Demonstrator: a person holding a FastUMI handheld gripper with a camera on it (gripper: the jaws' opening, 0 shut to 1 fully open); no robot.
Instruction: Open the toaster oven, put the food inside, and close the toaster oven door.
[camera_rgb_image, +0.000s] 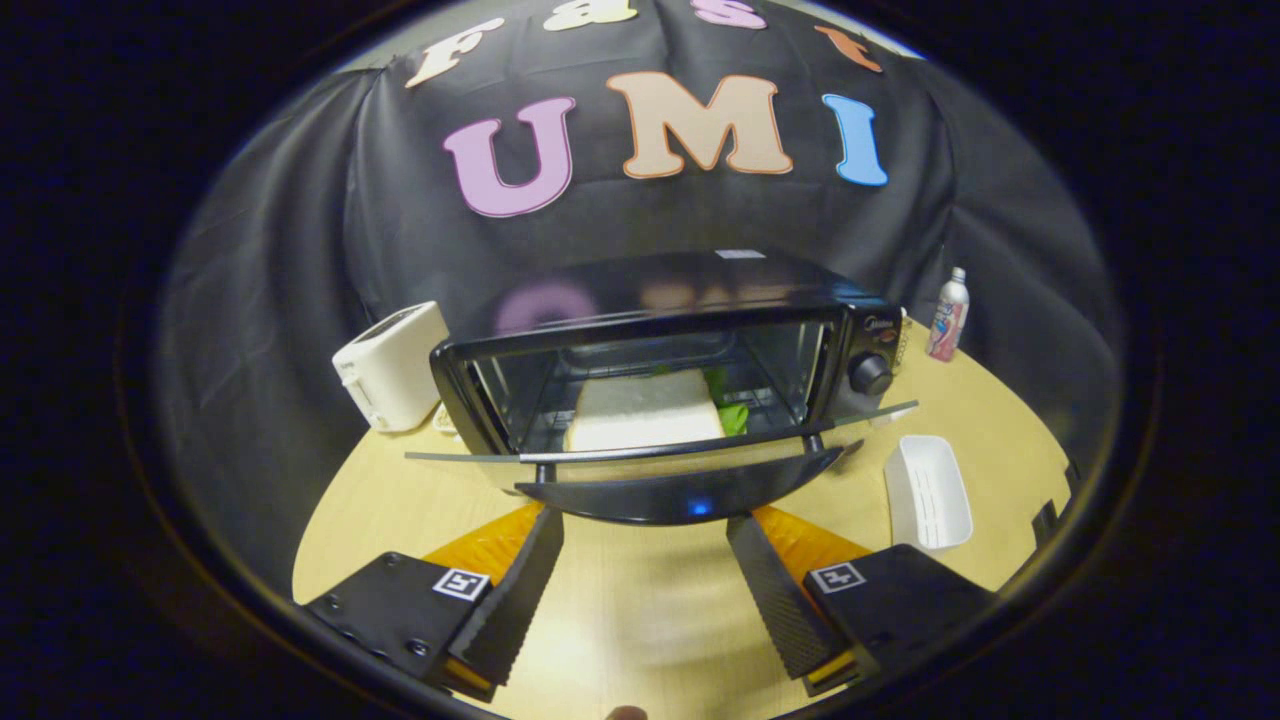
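Note:
A black toaster oven (690, 300) stands on the wooden table just beyond my fingers. Its glass door (660, 455) hangs open, lying nearly level toward me, with the black handle bar (685, 497) at its front edge. Inside on the rack lies a pale sandwich (645, 410) with a green leaf (733, 415) showing at its right side. My gripper (645, 535) is open, its two black fingers spread wide just below the handle, one at each side. Nothing is between them.
A white toaster (392, 365) stands left of the oven. A white tray (928, 492) lies on the table (640, 620) right of the door. A small bottle (947, 315) stands behind the oven's right corner. Black cloth walls close the back.

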